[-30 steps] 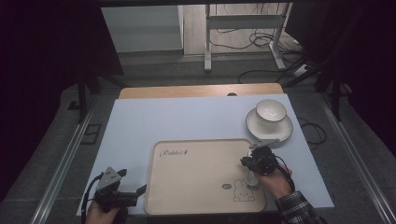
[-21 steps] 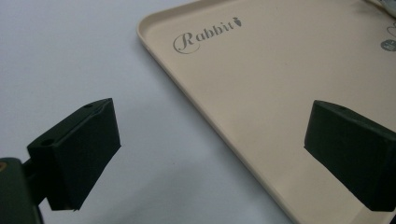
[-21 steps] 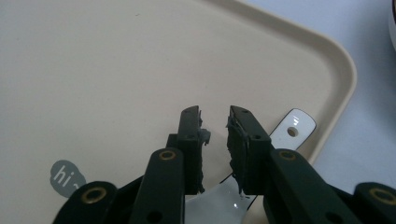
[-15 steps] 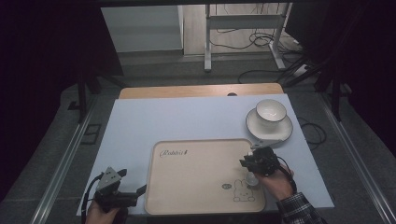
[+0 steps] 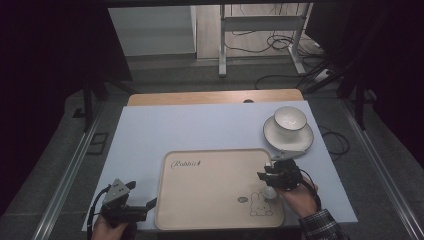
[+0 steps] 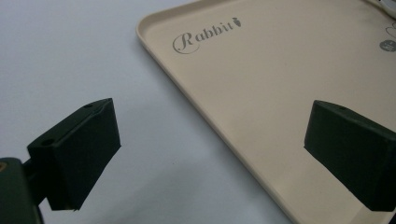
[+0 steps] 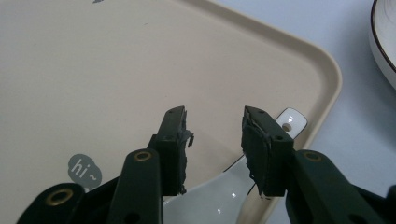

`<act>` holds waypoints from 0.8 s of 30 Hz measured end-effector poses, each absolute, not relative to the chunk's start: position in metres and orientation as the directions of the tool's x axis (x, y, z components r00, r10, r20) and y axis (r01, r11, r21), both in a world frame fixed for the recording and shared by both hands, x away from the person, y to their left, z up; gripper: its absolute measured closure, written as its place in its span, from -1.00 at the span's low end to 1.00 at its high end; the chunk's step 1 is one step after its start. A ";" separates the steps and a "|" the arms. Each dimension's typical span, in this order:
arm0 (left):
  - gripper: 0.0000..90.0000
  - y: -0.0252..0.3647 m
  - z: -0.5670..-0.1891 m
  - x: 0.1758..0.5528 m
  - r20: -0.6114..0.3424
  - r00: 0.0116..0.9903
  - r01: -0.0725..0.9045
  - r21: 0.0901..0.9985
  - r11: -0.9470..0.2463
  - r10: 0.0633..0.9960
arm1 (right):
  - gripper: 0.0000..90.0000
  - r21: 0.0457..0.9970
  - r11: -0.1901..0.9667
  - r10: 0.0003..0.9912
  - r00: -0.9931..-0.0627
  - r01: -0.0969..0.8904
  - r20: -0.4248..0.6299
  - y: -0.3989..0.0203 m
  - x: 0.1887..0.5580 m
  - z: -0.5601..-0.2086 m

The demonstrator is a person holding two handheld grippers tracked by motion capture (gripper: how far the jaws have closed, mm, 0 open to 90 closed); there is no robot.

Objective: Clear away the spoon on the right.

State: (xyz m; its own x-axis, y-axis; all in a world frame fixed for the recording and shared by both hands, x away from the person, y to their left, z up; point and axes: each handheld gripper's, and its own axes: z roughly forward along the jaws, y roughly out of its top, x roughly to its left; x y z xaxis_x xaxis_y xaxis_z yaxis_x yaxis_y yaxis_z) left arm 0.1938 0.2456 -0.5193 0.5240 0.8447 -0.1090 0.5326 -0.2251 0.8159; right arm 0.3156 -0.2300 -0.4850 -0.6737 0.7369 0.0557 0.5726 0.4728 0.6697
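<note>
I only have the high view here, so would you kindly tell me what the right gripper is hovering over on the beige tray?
Observer: A white ceramic spoon lies beneath the right gripper, its handle resting on the beige rabbit-print tray's rim.
Operator: Thank you. Are its jaws gripping it?
Observer: No, they stand apart above it.
Operator: And the left gripper?
Observer: The left gripper is wide open, straddling the tray's edge, holding nothing.

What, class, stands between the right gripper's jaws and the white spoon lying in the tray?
Nothing visible does. In the right gripper view the right gripper has its jaws parted directly above the white spoon, whose handle points toward the corner of the tray. The spoon is uncovered, with only bare tray around it.
</note>
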 end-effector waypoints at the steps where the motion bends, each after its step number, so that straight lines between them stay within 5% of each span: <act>1: -0.93 0.246 -0.519 0.194 -0.109 0.524 0.533 0.816 -0.225 0.845 | 0.31 0.669 0.471 0.738 -0.672 0.575 0.058 -0.230 0.315 -0.485; 24: -0.93 0.246 -0.520 0.194 -0.120 0.521 0.536 0.816 -0.214 0.845 | -0.16 0.702 0.452 0.740 -0.671 0.550 0.049 -0.241 0.303 -0.469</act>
